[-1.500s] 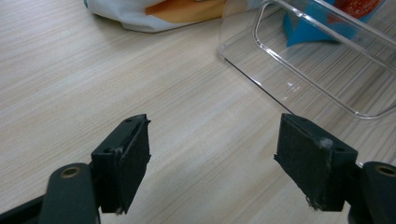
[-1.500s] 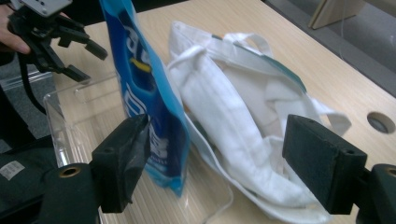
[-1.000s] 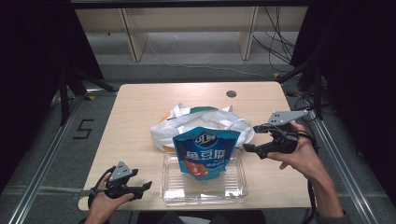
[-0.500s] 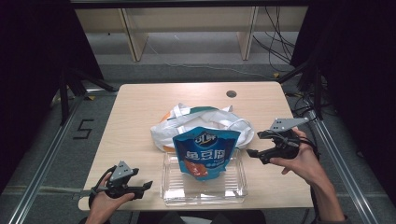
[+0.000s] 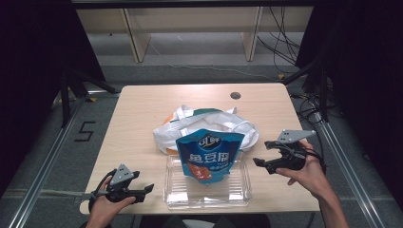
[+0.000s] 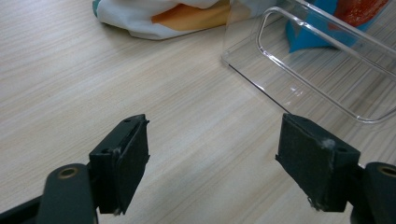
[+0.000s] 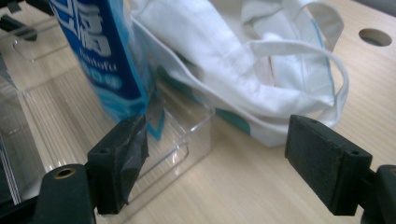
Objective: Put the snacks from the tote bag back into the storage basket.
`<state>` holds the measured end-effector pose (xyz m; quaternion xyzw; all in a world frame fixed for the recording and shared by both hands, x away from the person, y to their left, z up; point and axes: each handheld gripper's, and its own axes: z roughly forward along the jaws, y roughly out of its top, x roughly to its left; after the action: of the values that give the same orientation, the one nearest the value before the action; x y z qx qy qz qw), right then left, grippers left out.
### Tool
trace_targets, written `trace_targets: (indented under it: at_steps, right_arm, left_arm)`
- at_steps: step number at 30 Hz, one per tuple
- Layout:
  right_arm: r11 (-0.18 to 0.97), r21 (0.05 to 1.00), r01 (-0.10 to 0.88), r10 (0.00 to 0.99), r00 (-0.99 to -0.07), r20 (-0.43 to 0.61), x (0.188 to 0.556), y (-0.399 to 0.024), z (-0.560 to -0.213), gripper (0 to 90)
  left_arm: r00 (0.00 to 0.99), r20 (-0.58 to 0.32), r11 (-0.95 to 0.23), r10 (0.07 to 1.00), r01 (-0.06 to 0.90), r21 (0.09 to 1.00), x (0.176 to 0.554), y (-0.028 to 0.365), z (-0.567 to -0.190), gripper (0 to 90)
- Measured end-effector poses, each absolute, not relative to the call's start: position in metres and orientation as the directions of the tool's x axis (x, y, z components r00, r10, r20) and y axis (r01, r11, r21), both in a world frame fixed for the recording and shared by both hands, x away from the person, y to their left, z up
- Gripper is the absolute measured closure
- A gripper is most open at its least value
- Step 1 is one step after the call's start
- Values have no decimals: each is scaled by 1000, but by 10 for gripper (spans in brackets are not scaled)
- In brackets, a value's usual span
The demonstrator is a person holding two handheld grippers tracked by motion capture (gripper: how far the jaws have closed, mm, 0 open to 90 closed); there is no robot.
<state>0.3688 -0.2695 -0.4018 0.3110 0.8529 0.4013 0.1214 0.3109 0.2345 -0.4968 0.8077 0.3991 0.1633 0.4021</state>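
A blue snack bag [image 5: 209,154] stands upright in a clear plastic tray [image 5: 190,192] near the table's front edge. Behind it a white tote bag [image 5: 190,126] lies crumpled. My left gripper [image 5: 146,192] rests low at the front left, open, its jaws pointing toward the tray [image 6: 280,60] with bare wood between them [image 6: 224,163]. My right gripper [image 5: 261,153] hovers just right of the tray, open, nothing between its pads. In its own view the right gripper [image 7: 217,154] faces the tray's corner [image 7: 187,140], the snack bag [image 7: 102,51] and the tote bag [image 7: 243,60].
A round cable hole [image 5: 235,95] sits in the table's far right part. Wooden shelving legs and loose cables lie on the floor beyond the table. Metal rails run along both sides.
My right gripper has sunk lower and drifted slightly toward the front, beside the tray's right edge. The left gripper, bag, tote and tray have stayed put.
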Motion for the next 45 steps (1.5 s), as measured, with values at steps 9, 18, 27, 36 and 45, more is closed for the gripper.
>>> trace_targets:
  at_steps: [9,18,27,36,45]
  right_arm:
    - [488,750,446,647,-762,32,363,-282,-426,231]
    - [476,741,474,675,-737,38,359,-292,-441,237]
    - [448,747,492,706,-707,43,347,-296,-455,231]
    - [422,766,485,743,-669,15,341,-299,-471,226]
    - [404,740,537,780,-626,29,321,-300,-478,217]
  left_arm:
    - [608,-66,-324,791,509,797,310,231,-499,198]
    - [625,-52,-361,779,514,778,311,232,-498,193]
    - [620,-58,-349,782,513,784,310,232,-498,193]
    - [625,-48,-355,779,504,788,311,232,-498,190]
    - [623,-66,-345,779,514,786,310,231,-498,175]
